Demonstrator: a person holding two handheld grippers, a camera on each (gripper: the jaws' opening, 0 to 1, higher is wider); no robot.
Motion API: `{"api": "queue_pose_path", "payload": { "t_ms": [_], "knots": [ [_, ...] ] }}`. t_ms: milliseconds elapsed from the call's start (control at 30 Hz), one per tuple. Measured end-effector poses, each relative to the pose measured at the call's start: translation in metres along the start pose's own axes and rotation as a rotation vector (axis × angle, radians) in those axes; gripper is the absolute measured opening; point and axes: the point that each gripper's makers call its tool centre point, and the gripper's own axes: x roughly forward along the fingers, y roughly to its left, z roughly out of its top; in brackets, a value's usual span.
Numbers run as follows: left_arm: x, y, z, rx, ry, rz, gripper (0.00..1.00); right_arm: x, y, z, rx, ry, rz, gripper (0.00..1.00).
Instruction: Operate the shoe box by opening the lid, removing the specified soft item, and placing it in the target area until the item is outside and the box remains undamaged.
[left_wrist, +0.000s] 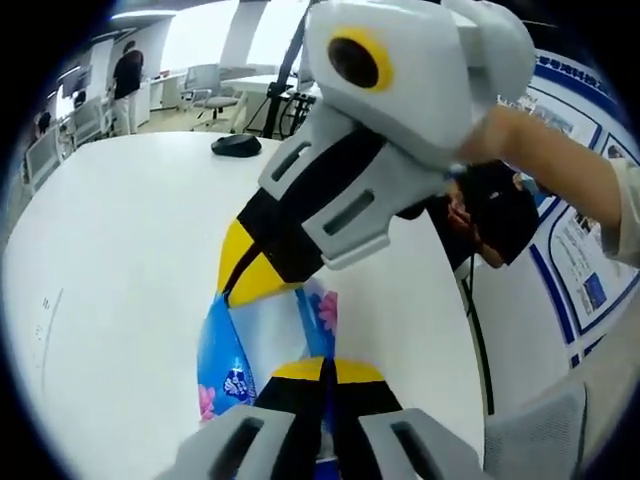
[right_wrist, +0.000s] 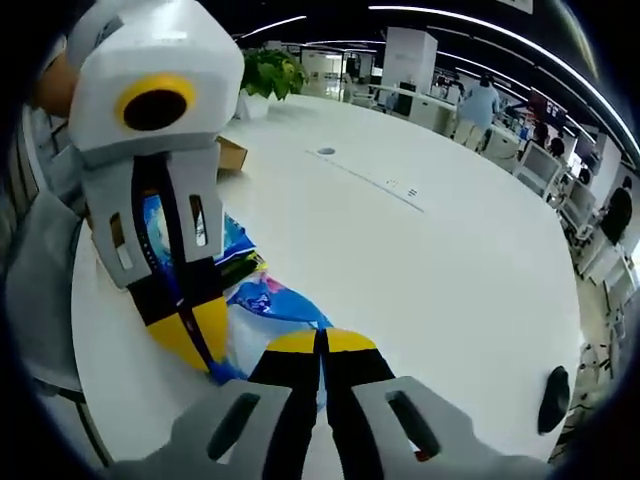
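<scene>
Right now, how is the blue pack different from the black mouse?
The blue pack is bright, flowery and crinkly; the mouse is plain black and smooth. The pack is pinched by the left gripper and right gripper; the mouse lies free, far off. Both are over the white table.

In the left gripper view the right tool (left_wrist: 262, 278) is covering the upper end of the blue tissue pack (left_wrist: 222, 350), and the left tool (left_wrist: 325, 372) is hiding its lower edge. In the right gripper view the left tool (right_wrist: 190, 345) is blocking most of a brown box (right_wrist: 231, 154) on the worktop (right_wrist: 420, 270).
</scene>
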Motion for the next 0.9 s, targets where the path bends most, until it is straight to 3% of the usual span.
{"api": "queue_pose_path", "payload": {
  "t_ms": [333,733,900],
  "knots": [
    [-0.004,-0.005,0.001,0.012,0.005,0.017,0.06,-0.007,0.002,-0.003,-0.035,0.024,-0.017,0.06],
    [-0.036,-0.005,0.004,0.053,-0.036,0.084,0.18,-0.020,0.013,0.010,-0.035,0.016,-0.035,0.19],
    [-0.060,-0.011,-0.003,0.073,-0.044,0.107,0.20,-0.028,0.019,0.020,-0.017,-0.004,-0.040,0.23]
  ]
}}
